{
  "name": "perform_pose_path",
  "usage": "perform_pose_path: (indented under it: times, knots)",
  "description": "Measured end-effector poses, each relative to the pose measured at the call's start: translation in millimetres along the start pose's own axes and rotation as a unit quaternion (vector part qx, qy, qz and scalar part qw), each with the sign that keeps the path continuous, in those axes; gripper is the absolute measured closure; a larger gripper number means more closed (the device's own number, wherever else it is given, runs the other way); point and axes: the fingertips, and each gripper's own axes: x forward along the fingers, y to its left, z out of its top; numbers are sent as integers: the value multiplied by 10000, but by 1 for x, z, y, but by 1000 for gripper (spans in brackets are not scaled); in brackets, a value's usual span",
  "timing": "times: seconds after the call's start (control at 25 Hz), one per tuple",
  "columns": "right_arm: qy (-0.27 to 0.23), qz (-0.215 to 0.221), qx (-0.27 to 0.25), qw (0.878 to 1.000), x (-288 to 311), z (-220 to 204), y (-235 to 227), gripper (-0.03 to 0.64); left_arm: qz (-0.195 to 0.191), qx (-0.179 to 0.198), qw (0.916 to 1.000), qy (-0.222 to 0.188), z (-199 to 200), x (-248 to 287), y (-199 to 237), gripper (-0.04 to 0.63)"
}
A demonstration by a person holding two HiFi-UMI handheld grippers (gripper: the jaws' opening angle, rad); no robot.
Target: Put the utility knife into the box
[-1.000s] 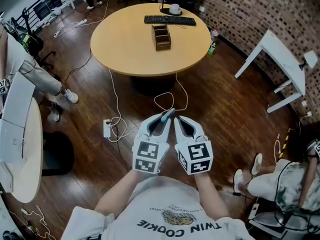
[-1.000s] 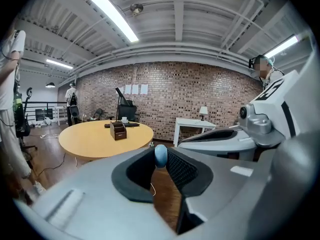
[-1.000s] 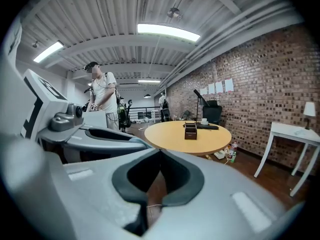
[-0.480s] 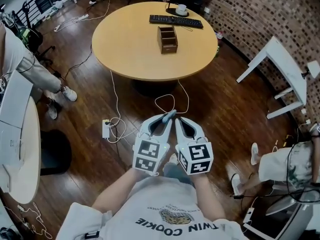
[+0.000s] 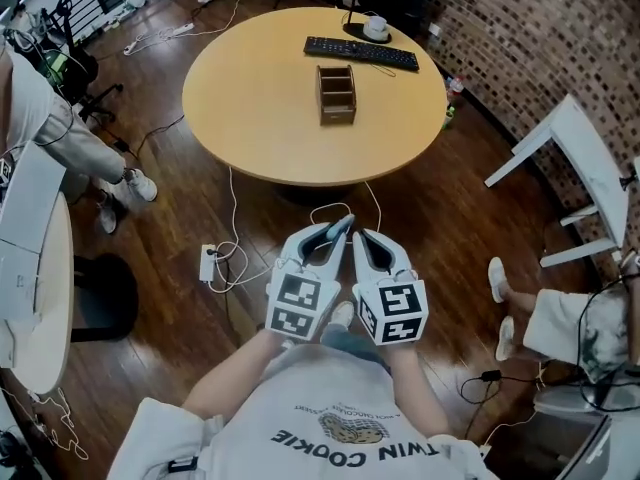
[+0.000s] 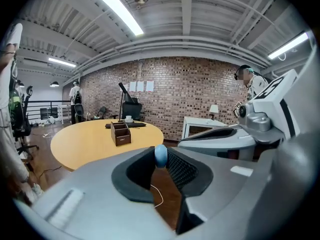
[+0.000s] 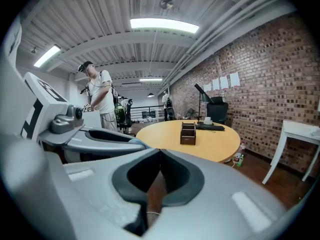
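Note:
A brown wooden box [image 5: 336, 94] with open compartments stands on the round yellow table [image 5: 250, 98], far ahead of both grippers. It also shows in the left gripper view as the box [image 6: 120, 133] and in the right gripper view as the box [image 7: 188, 133]. My left gripper [image 5: 336, 232] is held at waist height over the floor, shut on the utility knife [image 5: 344, 223]. Only the knife's rounded blue end [image 6: 160, 155] shows between the pads. My right gripper [image 5: 360, 239] hangs close beside it, jaws together with nothing between them [image 7: 160, 153].
A black keyboard [image 5: 361, 53] and a white cup [image 5: 377, 28] lie at the table's far side. Cables [image 5: 235, 243] and a power strip [image 5: 208, 263] lie on the wooden floor ahead. A white table [image 5: 575, 153] stands right, a seated person [image 5: 565, 323] right, another person [image 5: 70, 138] left.
The round table and the box have come nearer and lower in the head view as the person walks toward them. Both grippers keep the same pose and grip.

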Motion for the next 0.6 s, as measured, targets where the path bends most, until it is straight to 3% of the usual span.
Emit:
perform_pose_path:
  times: [0.6]
  knots:
    - [-68,702,-89,9975,64,31,-105,614,758,49,9971,-76,56,115,17,523]
